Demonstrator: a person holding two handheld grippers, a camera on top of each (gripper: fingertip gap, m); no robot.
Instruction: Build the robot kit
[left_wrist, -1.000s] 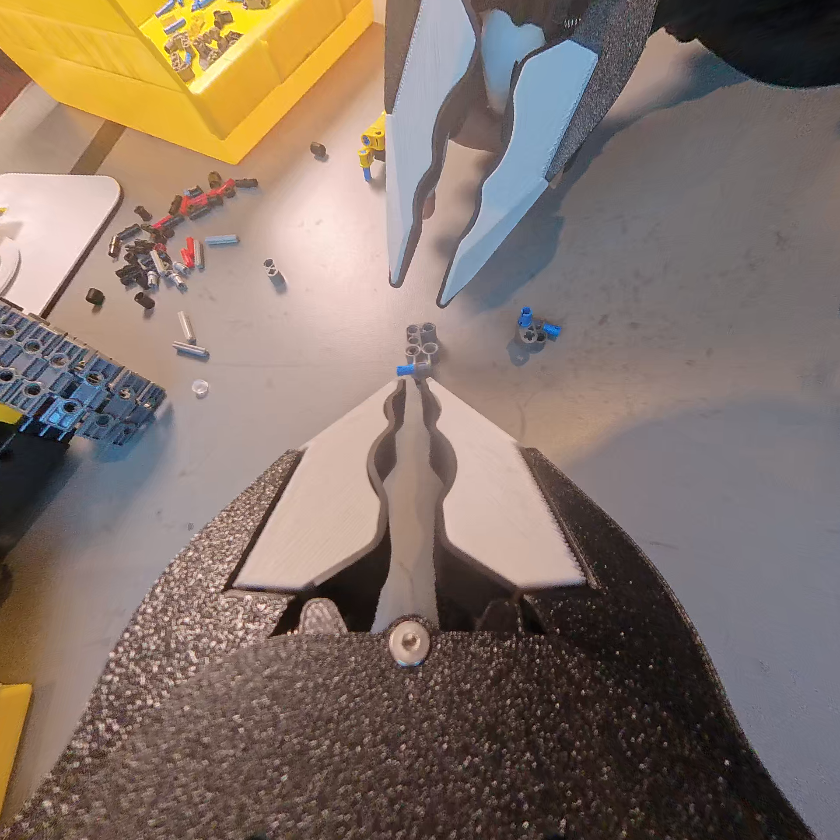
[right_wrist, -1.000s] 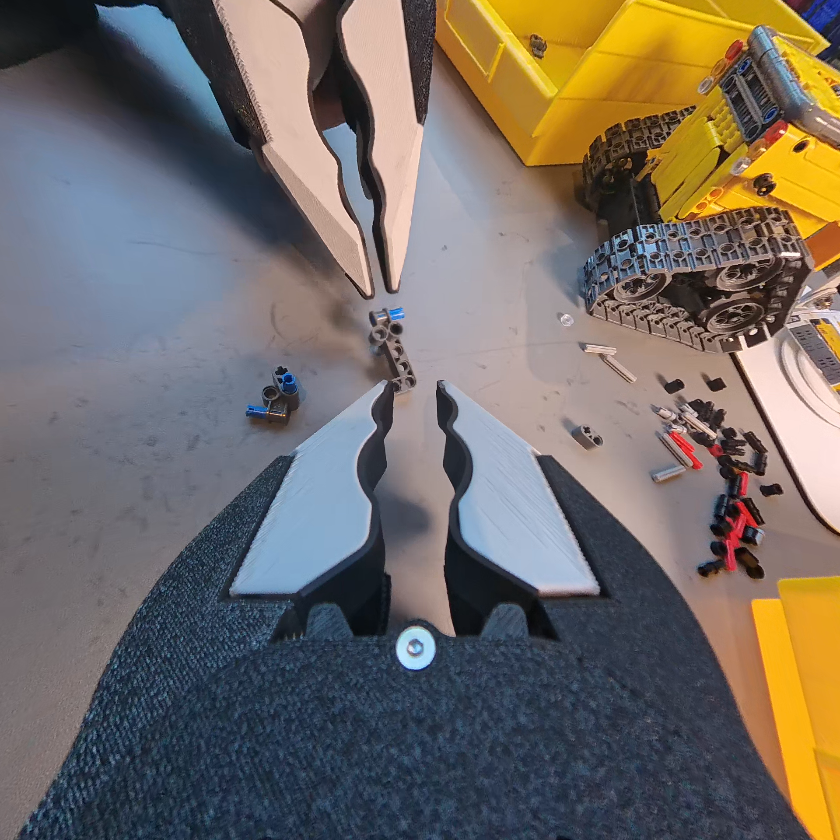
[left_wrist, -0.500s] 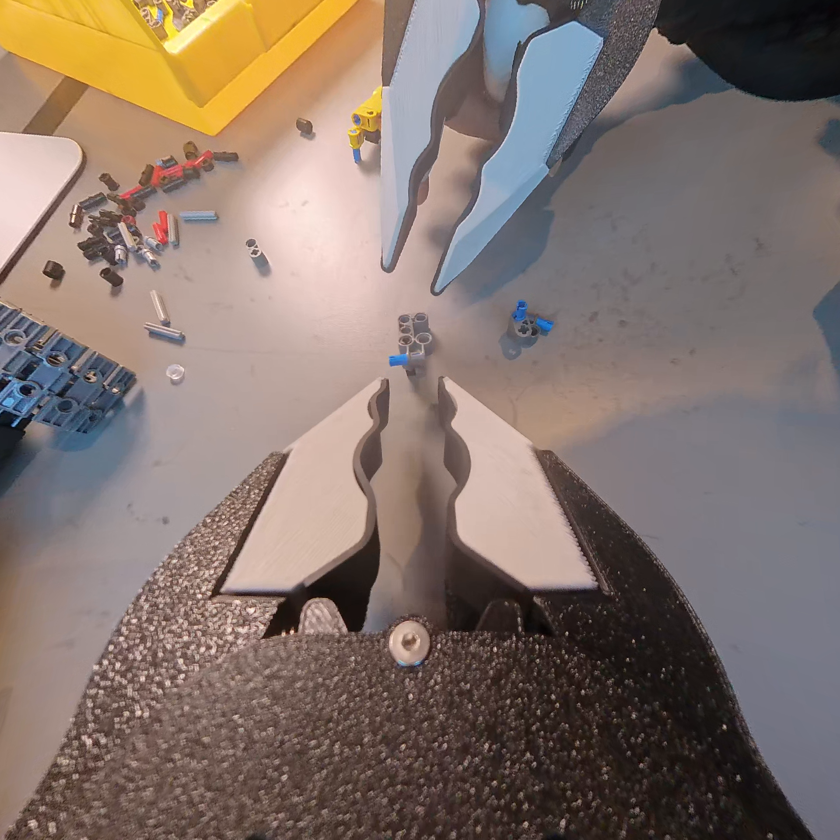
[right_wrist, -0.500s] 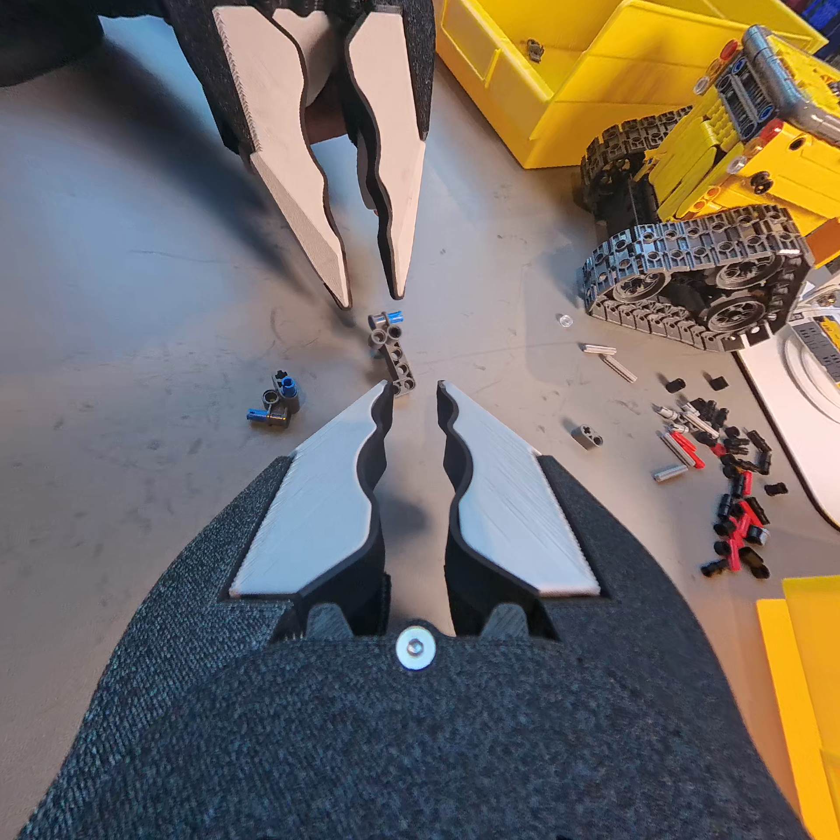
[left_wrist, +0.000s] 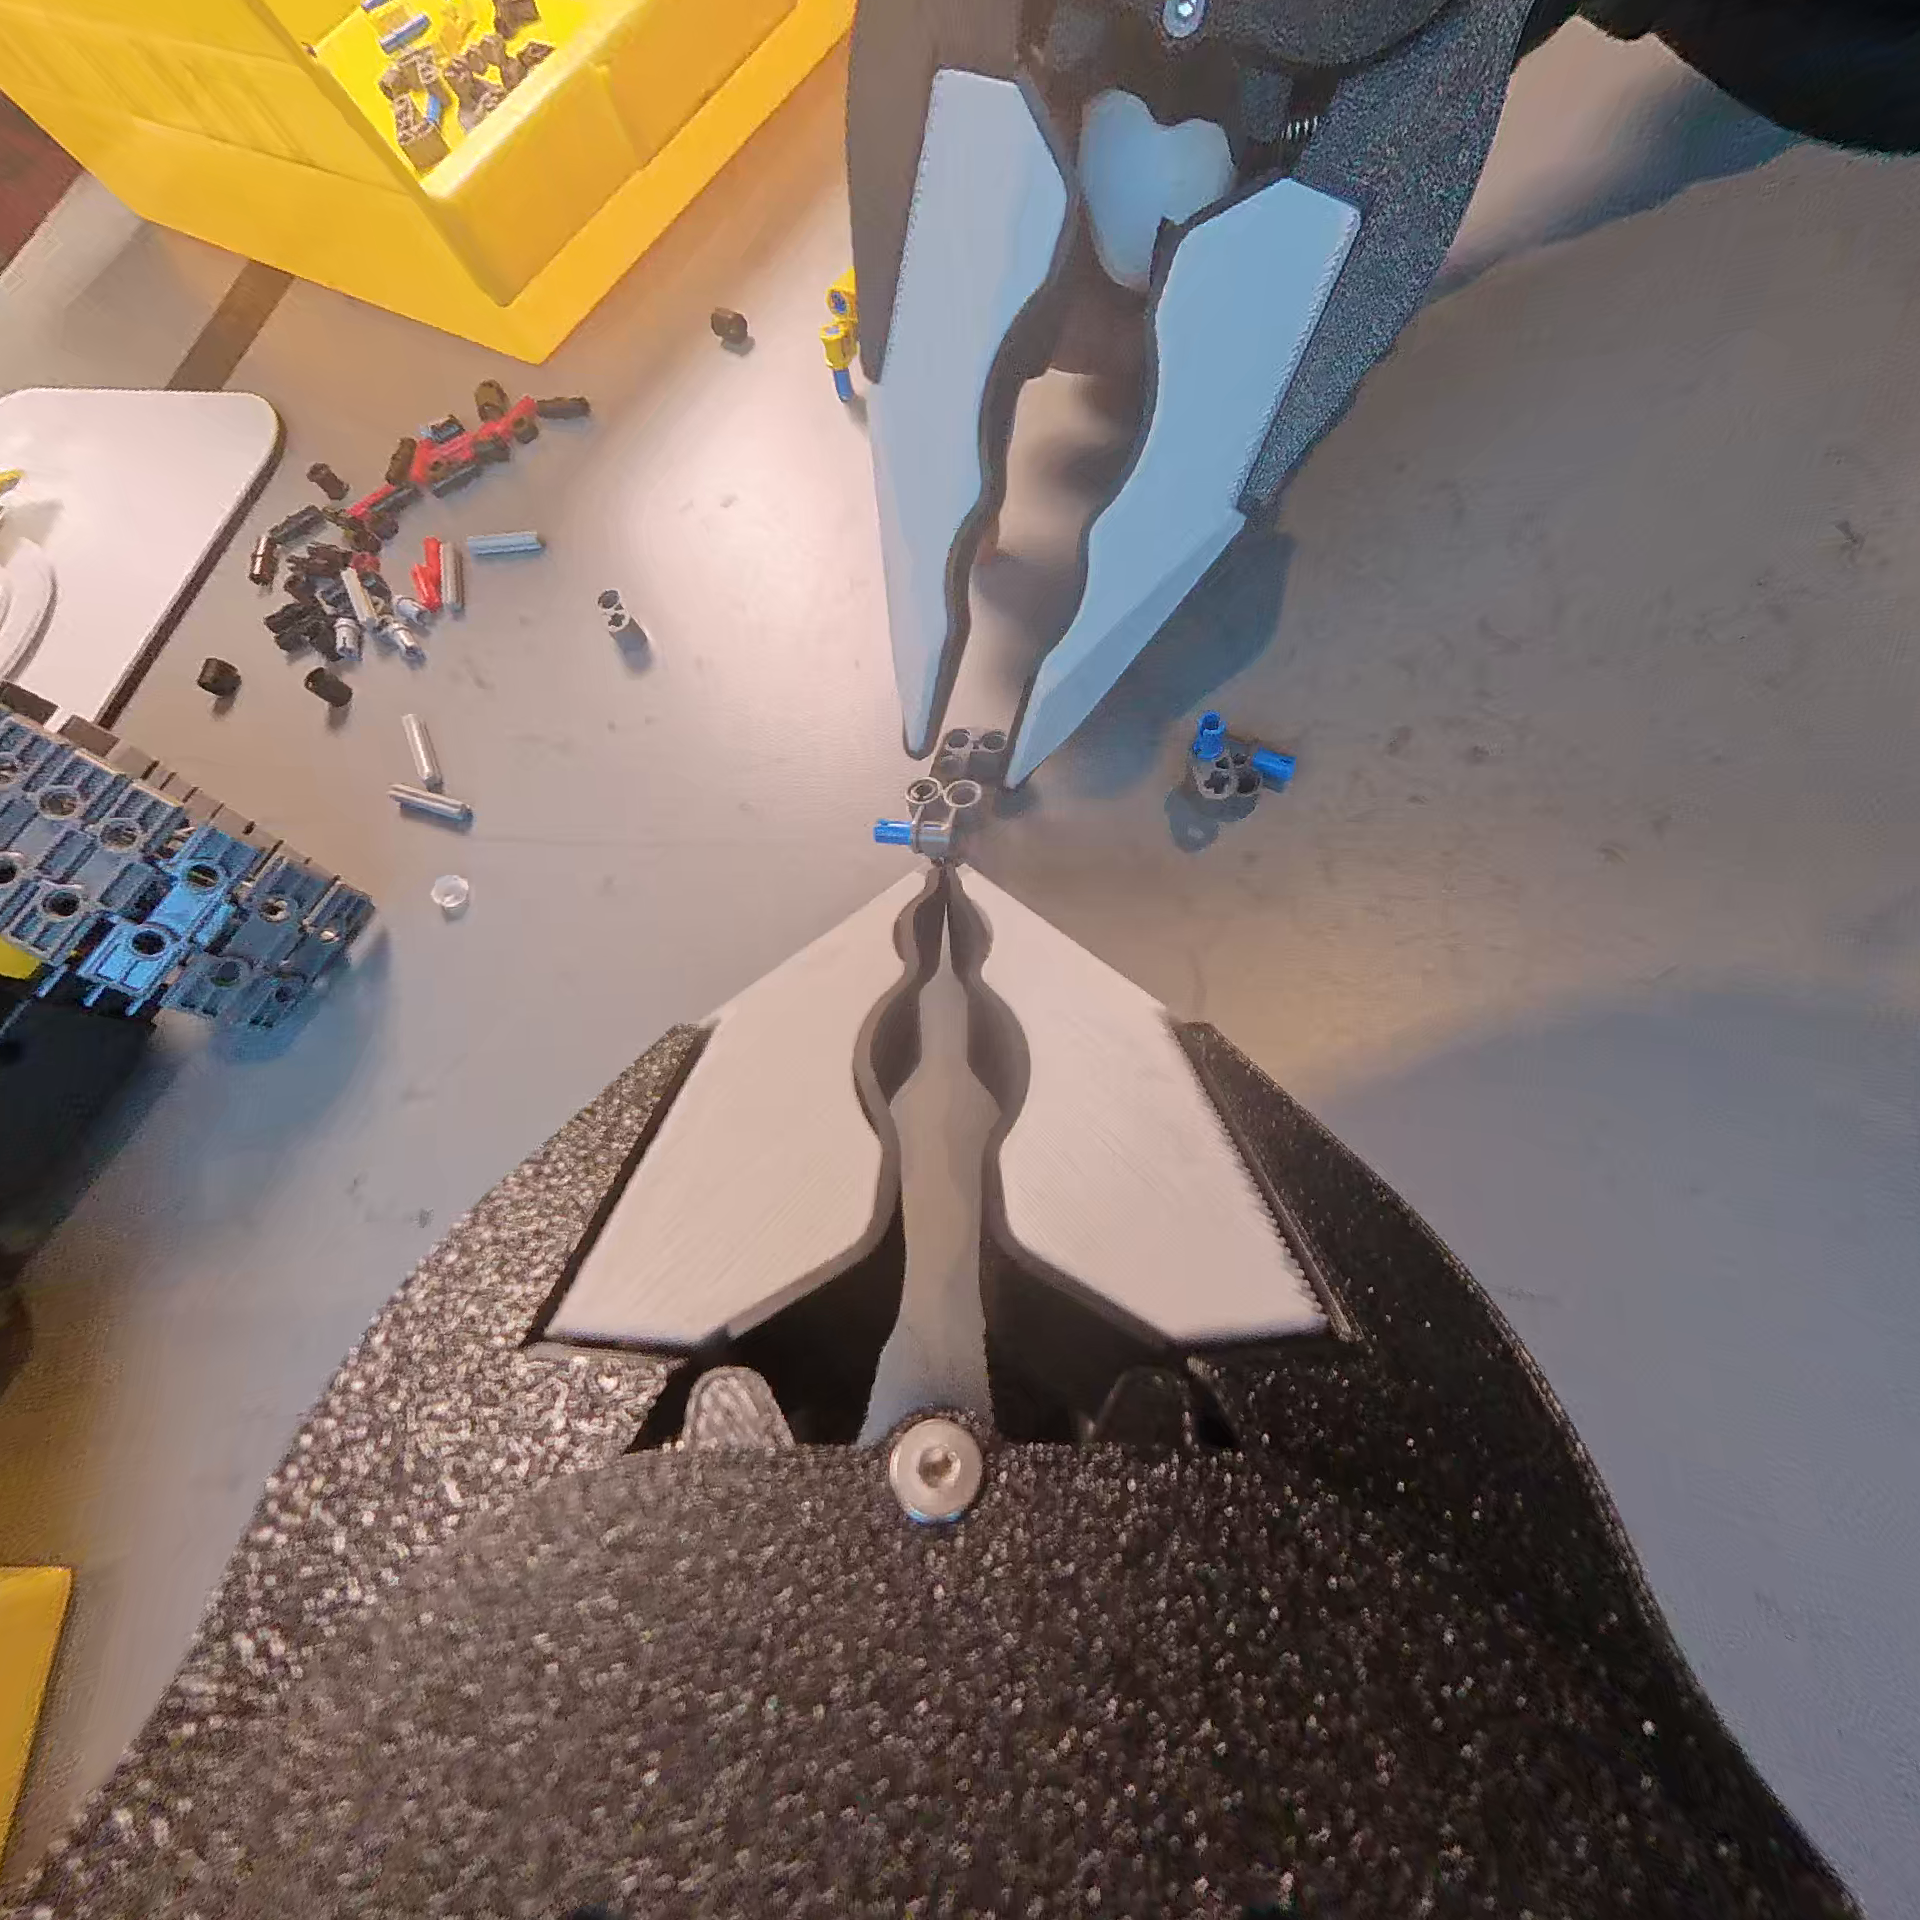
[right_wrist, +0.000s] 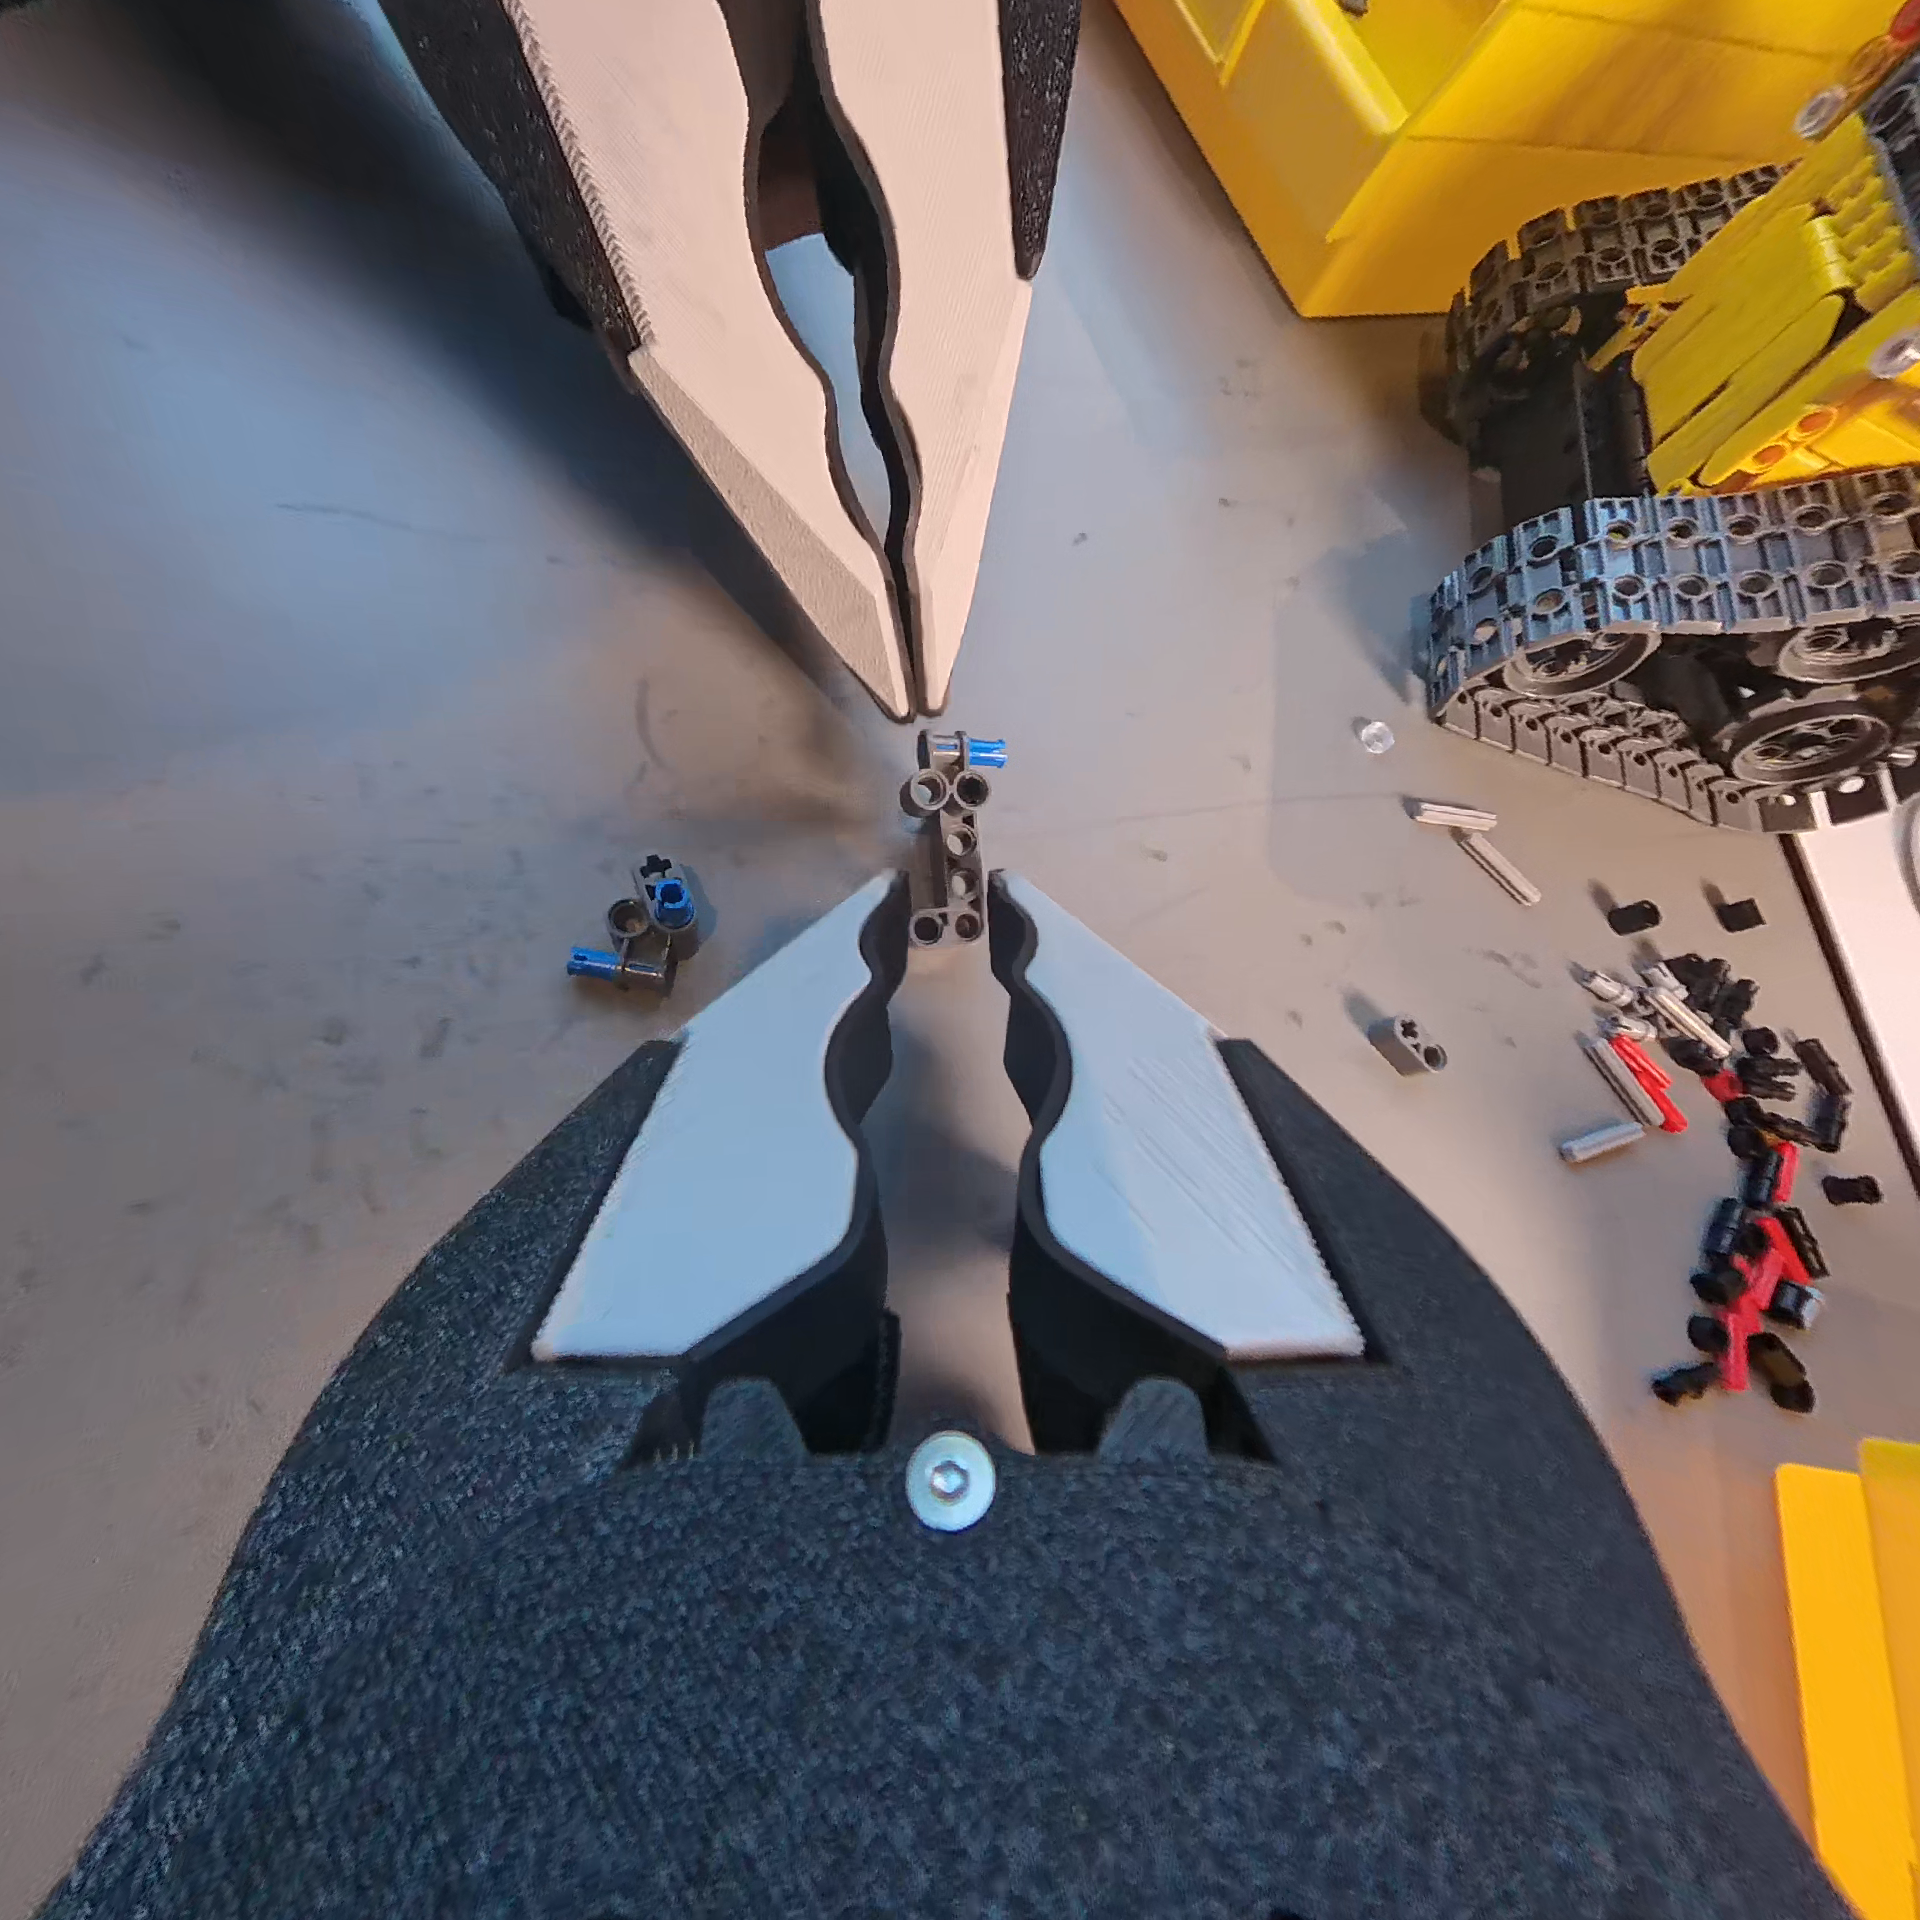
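Observation:
A small grey beam assembly with a blue pin (left_wrist: 951, 790) lies on the grey table between my two grippers. It also shows in the right wrist view (right_wrist: 945, 852). My right gripper (right_wrist: 945, 888) has its fingertips pressed on both sides of the beam's near end, and it also shows in the left wrist view (left_wrist: 966, 758). My left gripper (left_wrist: 940, 883) is shut with nothing visible between its fingers. Its tips sit right at the beam's blue-pin end, as the right wrist view (right_wrist: 920, 712) also shows.
A second small grey piece with blue pins (right_wrist: 649, 925) lies beside the beam. A pile of black and red pins (right_wrist: 1745, 1195), loose grey axles (left_wrist: 426, 779), a yellow tracked vehicle model (right_wrist: 1714, 582), a yellow parts bin (left_wrist: 416, 156) and a white board (left_wrist: 125, 499) stand to the side. Both grippers' tips are close together, under 4 cm apart. The yellow tracked vehicle model (right_wrist: 1714, 582) lies around 15 centimeters away from my right fingertips.
My left gripper opened half a second ago and has shut again at the blue-pin end. My right gripper moved forward and narrowed around the beam, which now lies straight.

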